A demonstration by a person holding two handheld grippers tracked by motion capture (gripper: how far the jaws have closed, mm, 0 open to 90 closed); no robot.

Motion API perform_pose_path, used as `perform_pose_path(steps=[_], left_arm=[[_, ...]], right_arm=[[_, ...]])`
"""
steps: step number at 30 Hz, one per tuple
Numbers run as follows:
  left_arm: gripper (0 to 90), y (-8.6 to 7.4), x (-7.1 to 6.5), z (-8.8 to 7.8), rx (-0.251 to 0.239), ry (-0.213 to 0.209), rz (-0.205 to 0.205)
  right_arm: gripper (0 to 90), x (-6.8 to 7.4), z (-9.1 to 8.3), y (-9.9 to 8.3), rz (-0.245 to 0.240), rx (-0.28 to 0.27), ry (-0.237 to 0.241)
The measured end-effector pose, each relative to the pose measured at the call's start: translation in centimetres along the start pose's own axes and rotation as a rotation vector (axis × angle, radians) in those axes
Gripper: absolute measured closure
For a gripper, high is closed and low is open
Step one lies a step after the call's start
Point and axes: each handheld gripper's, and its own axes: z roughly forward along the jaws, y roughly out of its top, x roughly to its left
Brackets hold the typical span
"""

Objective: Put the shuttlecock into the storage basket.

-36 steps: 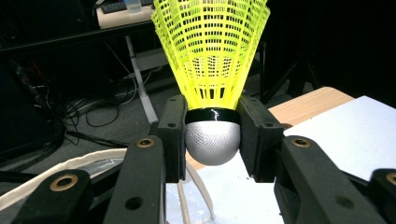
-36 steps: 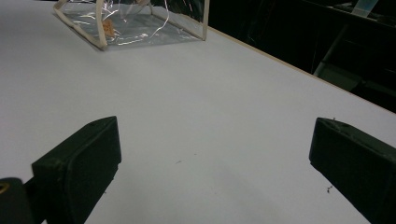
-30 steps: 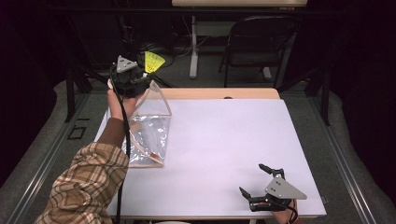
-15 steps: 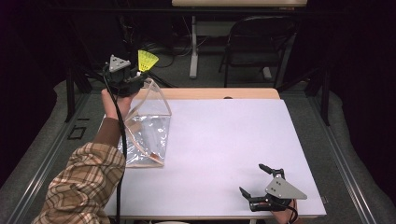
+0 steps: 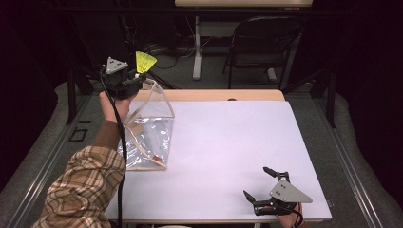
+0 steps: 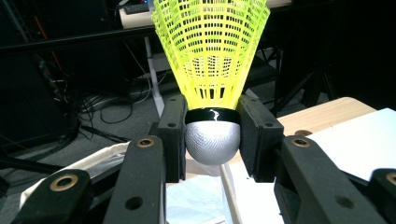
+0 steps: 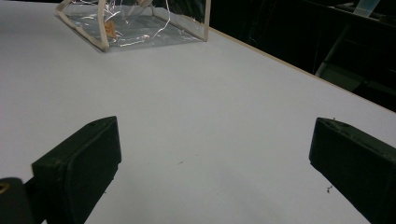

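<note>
Work in hand: the shuttlecock [image 6: 211, 88], yellow-skirted with a grey rounded nose, was held up at the upper left of the high view, above the open mouth of the clear pouch [image 5: 147, 130].
Left tongs [image 6: 212, 140]: clamped on the shuttlecock at its nose, one pad against each side, skirt pointing away from the camera.
Right tongs [image 5: 266, 187]: jaws wide apart with nothing between them, low over the white counter [image 5: 237, 142] at the lower right of the high view.
Pouch: standing on the left part of the counter, its cream-trimmed top raised toward the left tongs; a small orange-brown thing lay inside near its bottom.
Done, as judged: the shuttlecock was gripped and lifted clear of the counter, close by the pouch opening.
Left, as judged: either lowering it into the pouch or carrying it away; the pictures do not settle which.
Hard to make out: the thing inside the pouch was blurred by glare on the plastic; the right hand was cut off by the bottom edge of the high view; the pouch mouth was partly covered by the left hand.
</note>
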Motion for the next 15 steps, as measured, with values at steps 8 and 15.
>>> perform_pose_path(steps=[8, 15], left_arm=[[65.1, -0.13, 0.23, -0.17, -0.001, -0.002, -0.008], [65.2, -0.39, 0.56, -0.36, -0.002, 0.002, -0.018]], right_arm=[[1.7, -0.02, 0.04, -0.02, -0.005, 0.002, 0.0], [1.7, -0.03, 0.05, -0.03, -0.006, 0.001, -0.001]])
